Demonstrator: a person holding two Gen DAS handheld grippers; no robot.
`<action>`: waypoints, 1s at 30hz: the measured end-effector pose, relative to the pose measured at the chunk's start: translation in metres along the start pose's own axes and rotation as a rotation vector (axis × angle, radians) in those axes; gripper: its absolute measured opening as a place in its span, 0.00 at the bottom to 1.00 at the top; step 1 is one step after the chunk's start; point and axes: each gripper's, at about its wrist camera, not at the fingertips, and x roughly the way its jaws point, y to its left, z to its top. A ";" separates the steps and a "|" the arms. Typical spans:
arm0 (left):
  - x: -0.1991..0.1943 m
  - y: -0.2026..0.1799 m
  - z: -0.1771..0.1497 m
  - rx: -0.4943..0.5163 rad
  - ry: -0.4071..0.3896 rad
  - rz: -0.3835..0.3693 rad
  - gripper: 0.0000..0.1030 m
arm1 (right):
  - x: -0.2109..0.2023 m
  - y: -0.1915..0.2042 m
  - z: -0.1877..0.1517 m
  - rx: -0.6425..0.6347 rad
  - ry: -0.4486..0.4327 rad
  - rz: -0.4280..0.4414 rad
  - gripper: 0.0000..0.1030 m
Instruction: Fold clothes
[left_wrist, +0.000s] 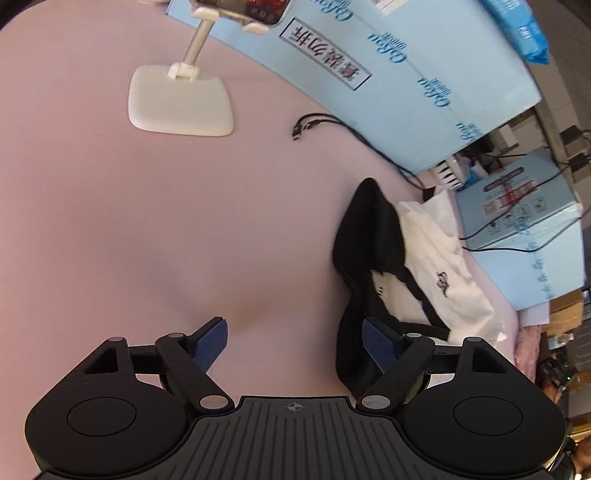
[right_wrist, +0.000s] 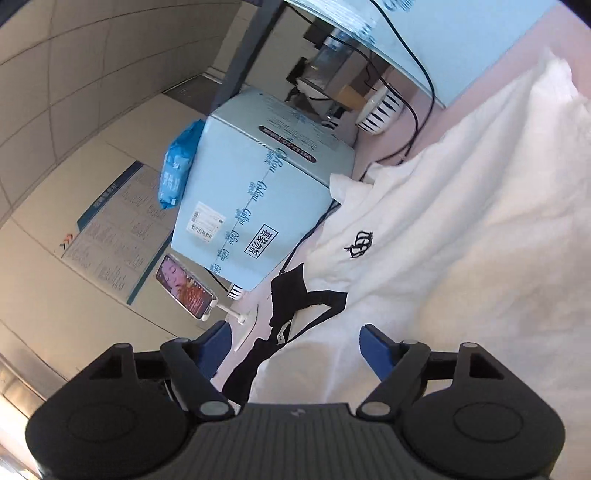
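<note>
While the left gripper (left_wrist: 295, 345) hovers with jaws apart and empty over the pink table (left_wrist: 147, 221), the right gripper (right_wrist: 295, 349), likewise spread and holding nothing, faces the white garment (right_wrist: 461, 240) lying crumpled beside a black garment (left_wrist: 369, 236) near blue boxes (left_wrist: 424, 85).

Clothes off to the right side of the table

The garment pile (left_wrist: 424, 266) lies on the table (left_wrist: 147, 221), phone stand (left_wrist: 181, 101) far left, boxes (left_wrist: 406, 74) behind.

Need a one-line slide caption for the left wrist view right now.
Open left gripper hovers over the pink table, beside a black-and-white garment; white phone stand and blue boxes behind.
</note>
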 end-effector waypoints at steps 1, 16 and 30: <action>-0.003 -0.005 -0.007 0.040 0.021 -0.026 0.80 | -0.007 0.013 -0.005 -0.096 0.041 0.017 0.80; 0.055 -0.132 -0.116 0.368 0.365 -0.232 0.80 | 0.018 0.079 -0.084 -0.402 0.294 -0.117 0.08; -0.009 -0.056 -0.082 0.121 0.110 -0.102 0.80 | -0.051 0.107 -0.073 -0.505 0.188 0.118 0.79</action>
